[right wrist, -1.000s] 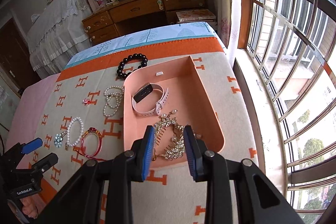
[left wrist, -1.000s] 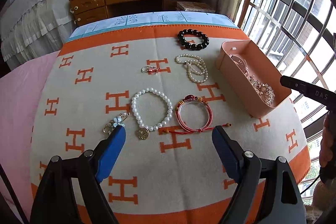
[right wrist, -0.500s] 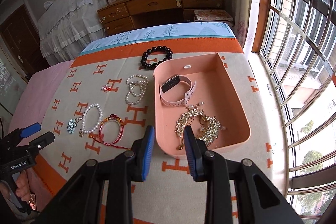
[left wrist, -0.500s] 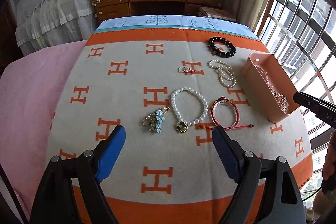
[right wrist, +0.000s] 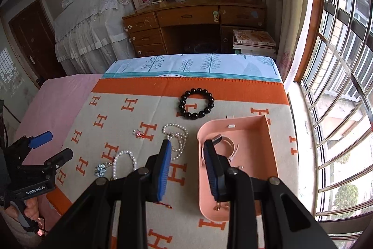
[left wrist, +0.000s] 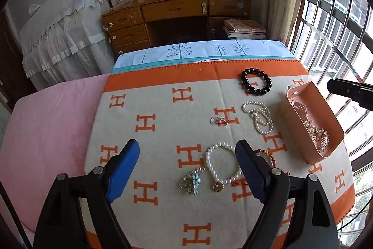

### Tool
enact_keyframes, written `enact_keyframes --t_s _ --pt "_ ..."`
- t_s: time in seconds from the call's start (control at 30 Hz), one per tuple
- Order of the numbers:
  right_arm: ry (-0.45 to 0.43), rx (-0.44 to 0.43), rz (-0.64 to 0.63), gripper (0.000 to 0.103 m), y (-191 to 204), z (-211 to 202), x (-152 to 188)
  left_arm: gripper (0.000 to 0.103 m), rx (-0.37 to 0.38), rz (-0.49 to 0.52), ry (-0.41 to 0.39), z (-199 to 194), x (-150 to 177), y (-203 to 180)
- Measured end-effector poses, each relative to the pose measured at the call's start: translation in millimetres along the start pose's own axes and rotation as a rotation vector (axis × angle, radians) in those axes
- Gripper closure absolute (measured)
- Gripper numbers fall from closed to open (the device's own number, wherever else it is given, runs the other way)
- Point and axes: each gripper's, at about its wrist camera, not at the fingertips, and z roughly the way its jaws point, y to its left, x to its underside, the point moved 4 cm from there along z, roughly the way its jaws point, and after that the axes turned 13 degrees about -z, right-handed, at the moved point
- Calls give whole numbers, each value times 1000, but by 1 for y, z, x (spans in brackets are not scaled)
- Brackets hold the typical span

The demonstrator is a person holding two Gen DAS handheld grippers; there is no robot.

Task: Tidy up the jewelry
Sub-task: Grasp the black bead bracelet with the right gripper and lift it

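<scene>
The left gripper (left wrist: 187,163) hangs above the near part of the blanket (left wrist: 163,109) with its blue fingers spread wide and nothing between them. The right gripper (right wrist: 187,161) is also released, its gap narrower, poised over the left wall of the pink tray (right wrist: 272,155).

The left wrist view shows the loose jewelry best. A white pearl bracelet (left wrist: 222,163) with a gold charm lies just ahead of the fingers, a blue flower brooch (left wrist: 192,181) beside it on the left, and a red cord bracelet (left wrist: 268,155) on its right, partly hidden by the right finger. Farther off lie a small ring (left wrist: 219,120), a pearl necklace (left wrist: 258,117) and a black bead bracelet (left wrist: 256,84).

The tray stands at the right edge of the blanket. From the left view its wall hides most of the inside, though a gold comb (left wrist: 319,135) shows at the near end. The right wrist view looks down into it and shows a pink watch (right wrist: 225,144) near the far end, while the comb is mostly covered by that gripper's own finger. That view also shows the left gripper from the side, held in a hand (right wrist: 29,210).
</scene>
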Motion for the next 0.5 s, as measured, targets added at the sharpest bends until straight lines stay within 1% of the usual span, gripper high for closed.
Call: enact_keyframes --t_s 0.07,0.13,0.17,0.23,0.33,0.4,0.5 --pt "19 -11 15 74 -7 14 -16 20 27 23 24 13 -10 -13" --pt "43 -27 22 74 -12 32 -30 20 54 27 72 31 -16 -26" --pt "61 -34 24 73 -15 42 -36 20 81 30 102 41 -18 -34" --pt "97 -47 38 61 -23 66 -46 20 116 33 180 63 -18 -50" --pt "155 -44 76 61 -39 107 -55 20 167 33 278 96 -13 -73" --pt "197 -40 116 61 -51 133 -56 20 183 37 312 114 -7 -87" --pt "257 -22 146 61 -65 169 -56 20 188 33 342 137 -3 -102"
